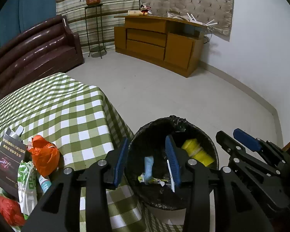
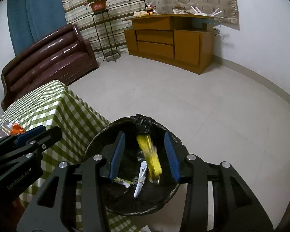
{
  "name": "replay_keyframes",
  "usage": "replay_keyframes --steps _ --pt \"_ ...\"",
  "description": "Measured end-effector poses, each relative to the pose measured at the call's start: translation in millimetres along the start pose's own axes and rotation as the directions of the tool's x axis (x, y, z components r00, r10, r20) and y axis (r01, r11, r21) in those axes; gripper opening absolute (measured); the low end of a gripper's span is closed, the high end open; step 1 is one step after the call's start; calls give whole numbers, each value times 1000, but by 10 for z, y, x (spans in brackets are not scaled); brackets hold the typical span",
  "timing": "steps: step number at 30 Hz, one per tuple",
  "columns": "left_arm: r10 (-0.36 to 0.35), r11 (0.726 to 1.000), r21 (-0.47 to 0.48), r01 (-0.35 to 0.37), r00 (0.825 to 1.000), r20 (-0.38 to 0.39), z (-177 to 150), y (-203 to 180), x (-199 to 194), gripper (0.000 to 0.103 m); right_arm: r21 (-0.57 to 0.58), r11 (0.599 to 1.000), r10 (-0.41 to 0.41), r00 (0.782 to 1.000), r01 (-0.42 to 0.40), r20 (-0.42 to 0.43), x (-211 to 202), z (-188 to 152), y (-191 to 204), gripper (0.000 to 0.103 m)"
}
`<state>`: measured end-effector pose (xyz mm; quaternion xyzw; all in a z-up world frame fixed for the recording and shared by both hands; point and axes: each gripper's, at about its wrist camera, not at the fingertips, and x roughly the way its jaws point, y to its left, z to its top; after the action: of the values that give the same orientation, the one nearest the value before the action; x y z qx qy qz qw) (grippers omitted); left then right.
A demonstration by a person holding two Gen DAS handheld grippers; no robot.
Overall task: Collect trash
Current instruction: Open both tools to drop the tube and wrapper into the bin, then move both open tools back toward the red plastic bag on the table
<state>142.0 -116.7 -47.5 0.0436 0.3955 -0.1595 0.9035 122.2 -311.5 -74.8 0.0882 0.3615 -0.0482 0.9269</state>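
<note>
While both tools (image 1: 147, 160) (image 2: 144, 154) gape empty, the bin (image 2: 98, 141) holds scraps — a yellow bottle (image 2: 151, 158), wrappers.

Brown sofa (image 1: 34, 52), wooden cabinet (image 1: 158, 42), pale tiled floor (image 1: 174, 96)

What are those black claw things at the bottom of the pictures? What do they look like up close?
They are two matching hand-held grippers. The left gripper and the right gripper each have a matte black frame of angular linkage bars with triangular cut-outs, joined by round silver pivot pins. Each finger ends in a ribbed blue pad. White lettering is printed on the left one's side. No cables show.
</note>
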Motion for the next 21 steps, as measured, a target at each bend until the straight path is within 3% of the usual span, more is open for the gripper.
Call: replay_keyframes --steps 11,21 --pt "7 1000 -22 -7 1000 9 -7 50 -60 41 3 1000 -9 1000 9 9 -35 15 -5 41" --pt "28 998 -53 -26 999 41 -118 287 -400 48 -40 999 17 1000 -17 6 -193 -16 213 42"
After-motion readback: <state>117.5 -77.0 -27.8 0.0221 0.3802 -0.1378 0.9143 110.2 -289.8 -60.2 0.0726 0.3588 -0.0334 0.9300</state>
